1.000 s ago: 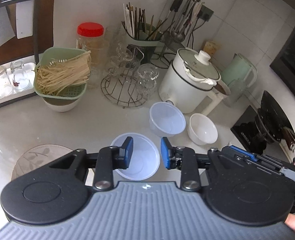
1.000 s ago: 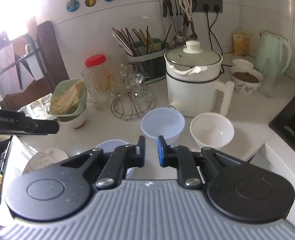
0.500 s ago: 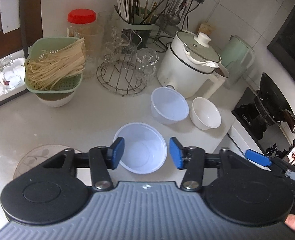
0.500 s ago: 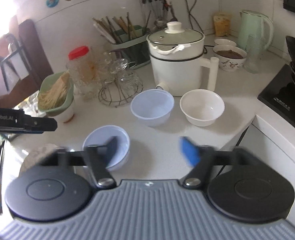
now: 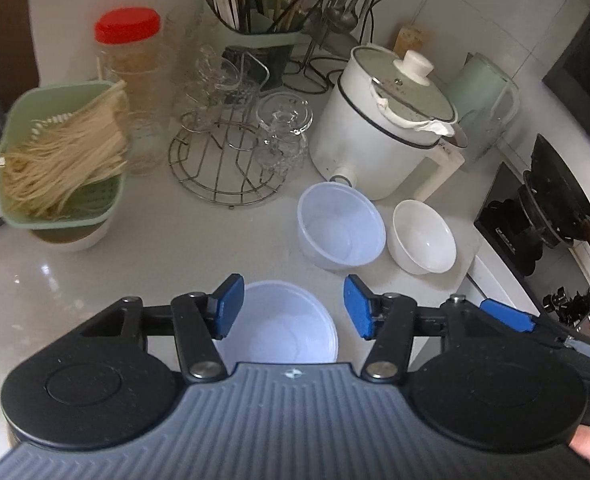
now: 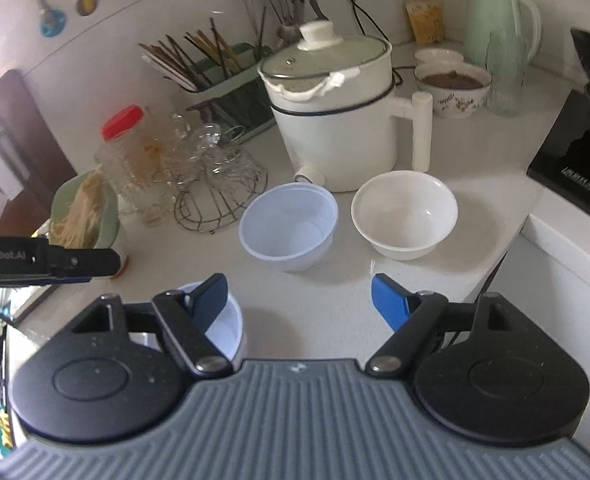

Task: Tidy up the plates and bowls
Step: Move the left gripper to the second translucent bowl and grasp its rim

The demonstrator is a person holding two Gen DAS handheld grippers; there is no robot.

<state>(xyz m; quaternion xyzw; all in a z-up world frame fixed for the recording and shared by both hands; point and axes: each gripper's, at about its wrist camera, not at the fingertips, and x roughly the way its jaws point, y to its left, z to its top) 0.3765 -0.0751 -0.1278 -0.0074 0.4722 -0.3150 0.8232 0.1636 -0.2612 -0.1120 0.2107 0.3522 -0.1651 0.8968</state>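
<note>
Three bowls sit on the white counter. A pale blue plastic bowl (image 5: 279,324) is nearest, between and below my left gripper's (image 5: 293,306) open fingers; it also shows in the right wrist view (image 6: 225,328). A second translucent blue bowl (image 5: 341,226) (image 6: 289,226) sits by the cooker. A white ceramic bowl (image 5: 423,236) (image 6: 405,214) sits right of it. My right gripper (image 6: 299,298) is open and empty, above the counter in front of these two bowls. The left gripper's body (image 6: 47,260) shows at the left in the right wrist view.
A white electric cooker (image 5: 391,128) (image 6: 335,112) stands behind the bowls. A wire rack with glasses (image 5: 231,148), a green strainer of noodles (image 5: 61,156), a red-lidded jar (image 5: 129,68), a utensil holder (image 5: 259,12), a green kettle (image 6: 499,20) and a stove (image 6: 575,152) surround them. The counter edge is at right.
Both grippers have opened wide from nearly shut. The left gripper moved forward over the nearest blue bowl. The right gripper moved closer to the two far bowls.
</note>
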